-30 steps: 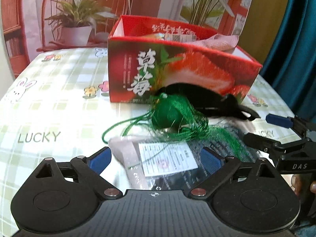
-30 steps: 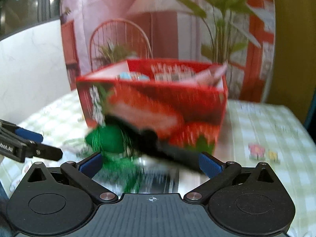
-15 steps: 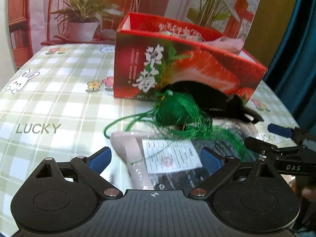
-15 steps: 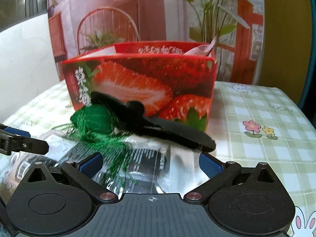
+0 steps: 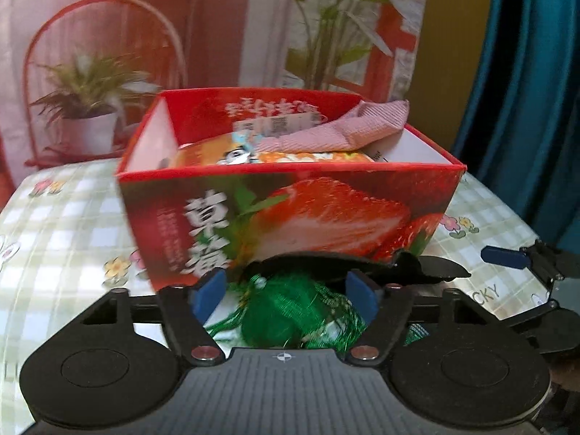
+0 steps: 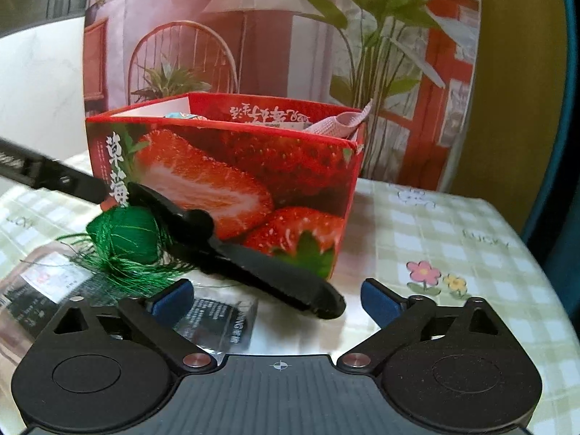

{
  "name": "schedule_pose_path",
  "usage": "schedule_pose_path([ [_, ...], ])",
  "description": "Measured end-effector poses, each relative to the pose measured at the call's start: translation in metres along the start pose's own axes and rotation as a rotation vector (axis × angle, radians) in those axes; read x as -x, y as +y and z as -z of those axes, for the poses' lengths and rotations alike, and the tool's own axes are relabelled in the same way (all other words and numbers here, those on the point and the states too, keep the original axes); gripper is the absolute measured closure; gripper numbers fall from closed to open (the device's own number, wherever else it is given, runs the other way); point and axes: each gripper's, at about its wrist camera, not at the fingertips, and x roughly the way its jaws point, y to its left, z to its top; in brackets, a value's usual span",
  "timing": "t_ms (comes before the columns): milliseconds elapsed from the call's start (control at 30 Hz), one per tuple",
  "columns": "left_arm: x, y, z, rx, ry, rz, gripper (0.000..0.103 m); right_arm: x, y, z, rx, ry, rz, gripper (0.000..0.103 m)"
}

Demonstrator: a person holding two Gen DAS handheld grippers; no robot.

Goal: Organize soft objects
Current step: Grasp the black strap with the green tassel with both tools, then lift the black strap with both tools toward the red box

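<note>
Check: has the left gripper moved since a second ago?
Yes. The left gripper has advanced toward the strawberry box, now straddling the green tassel ball, its jaws just narrowed.

The box [image 6: 224, 177] was red with printed strawberries and white characters. A green tasselled bundle [image 6: 125, 233] lay by a black strap [image 6: 253, 272]. The tablecloth [image 6: 453, 253] was pale green-and-white check with small flowers. A pink ribbed cloth [image 5: 348, 132] showed inside the box. Both grippers' pads [image 6: 377, 299] were blue.

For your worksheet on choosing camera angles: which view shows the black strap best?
The right wrist view: the black strap runs unobstructed from the green tassel ball downward. The left wrist view shows only a partly hidden sliver.
</note>
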Motion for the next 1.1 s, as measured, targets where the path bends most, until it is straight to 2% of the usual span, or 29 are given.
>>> schedule_pose_path([
  [67, -0.01, -0.007, -0.004, -0.035, 0.006, -0.005, 0.039, -0.003, -0.002, 0.0, 0.009, 0.002, -0.004, 0.017],
  [233, -0.026, -0.014, -0.007, -0.089, 0.028, 0.002, 0.045, -0.011, -0.009, 0.0, 0.005, 0.016, -0.025, 0.03],
  [533, -0.029, -0.021, -0.008, -0.208, 0.014, 0.009, 0.047, -0.015, -0.016, 0.003, -0.02, 0.01, -0.038, 0.049],
  [867, -0.021, -0.028, -0.011, -0.29, -0.03, 0.025, 0.049, -0.014, -0.02, 0.001, -0.039, -0.005, -0.04, 0.063],
  [1100, -0.037, -0.028, -0.007, -0.301, 0.026, 0.035, 0.052, -0.015, -0.025, 0.002, -0.061, -0.001, -0.038, 0.067],
])
